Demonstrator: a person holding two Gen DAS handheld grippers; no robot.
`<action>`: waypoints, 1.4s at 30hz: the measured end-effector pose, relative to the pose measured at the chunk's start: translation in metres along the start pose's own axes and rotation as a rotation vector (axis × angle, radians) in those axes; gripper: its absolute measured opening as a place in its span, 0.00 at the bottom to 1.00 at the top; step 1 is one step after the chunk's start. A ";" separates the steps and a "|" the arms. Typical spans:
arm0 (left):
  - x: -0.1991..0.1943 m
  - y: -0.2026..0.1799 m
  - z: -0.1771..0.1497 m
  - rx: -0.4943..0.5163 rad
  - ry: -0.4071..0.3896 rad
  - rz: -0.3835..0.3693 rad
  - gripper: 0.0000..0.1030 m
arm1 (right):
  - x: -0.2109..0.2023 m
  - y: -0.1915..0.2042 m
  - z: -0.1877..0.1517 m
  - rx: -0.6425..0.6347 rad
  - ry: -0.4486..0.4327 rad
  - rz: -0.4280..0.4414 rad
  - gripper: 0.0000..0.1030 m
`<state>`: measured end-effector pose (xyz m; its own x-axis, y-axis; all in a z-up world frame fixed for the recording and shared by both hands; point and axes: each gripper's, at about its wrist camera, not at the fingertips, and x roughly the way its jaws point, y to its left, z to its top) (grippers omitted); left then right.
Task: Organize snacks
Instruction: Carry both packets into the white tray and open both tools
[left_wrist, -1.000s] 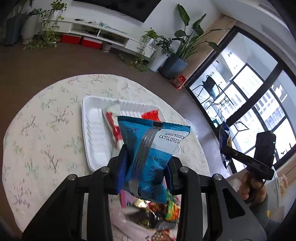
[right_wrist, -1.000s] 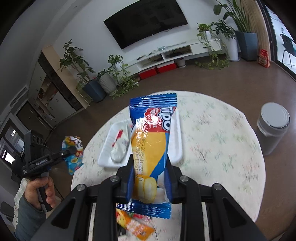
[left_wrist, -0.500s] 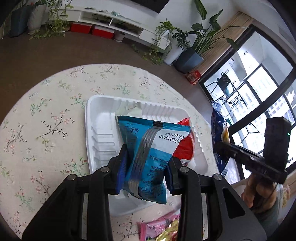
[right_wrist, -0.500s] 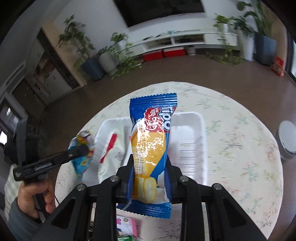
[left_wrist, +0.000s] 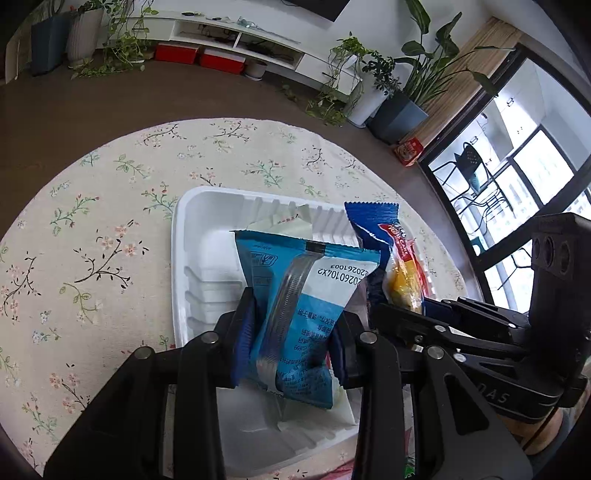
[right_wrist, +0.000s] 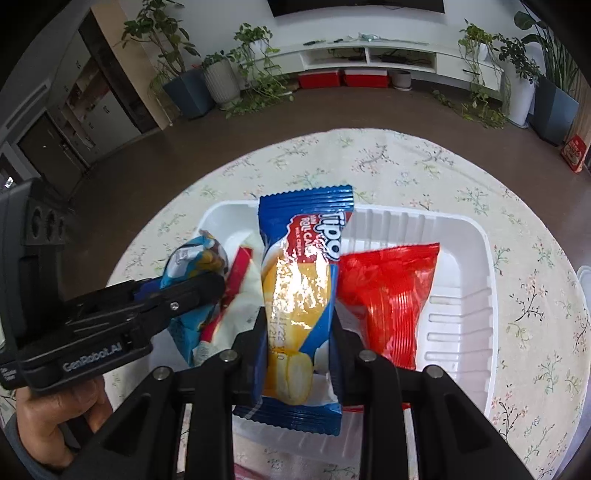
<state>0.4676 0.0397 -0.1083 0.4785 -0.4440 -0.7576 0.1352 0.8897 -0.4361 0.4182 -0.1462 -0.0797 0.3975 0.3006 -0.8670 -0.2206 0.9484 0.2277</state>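
A white foam tray (left_wrist: 192, 258) (right_wrist: 461, 295) lies on the round floral table. My left gripper (left_wrist: 291, 332) is shut on a light blue snack packet (left_wrist: 306, 295) and holds it over the tray's middle; that packet also shows in the right wrist view (right_wrist: 192, 266). My right gripper (right_wrist: 297, 332) is shut on a blue and yellow Tipo roll cake packet (right_wrist: 299, 280), held over the tray just right of the left one; it also shows in the left wrist view (left_wrist: 391, 258). A red packet (right_wrist: 388, 295) and a white and red packet (right_wrist: 240, 280) lie in the tray.
The floral tablecloth (left_wrist: 92, 240) surrounds the tray. More loose snack wrappers lie at the near table edge (left_wrist: 340, 469). A grey lidded bin (right_wrist: 585, 273) stands off the table's right side. Potted plants and a TV shelf stand far behind.
Both grippers have moved forward and down over the tray with their packets, coming close side by side. The loose snack pile has dropped out of view behind them.
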 end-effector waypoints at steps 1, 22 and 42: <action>0.001 0.001 0.000 0.001 -0.003 0.009 0.33 | 0.004 -0.001 0.000 0.006 0.010 -0.009 0.29; 0.019 0.003 -0.006 -0.012 0.015 0.058 0.63 | 0.037 0.008 -0.003 -0.030 0.068 -0.107 0.37; -0.008 0.001 -0.010 0.007 -0.063 0.035 0.97 | 0.014 0.010 -0.009 -0.018 0.000 -0.107 0.67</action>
<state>0.4555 0.0431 -0.1080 0.5365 -0.4052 -0.7402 0.1238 0.9055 -0.4060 0.4131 -0.1337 -0.0933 0.4194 0.1980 -0.8859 -0.1928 0.9731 0.1263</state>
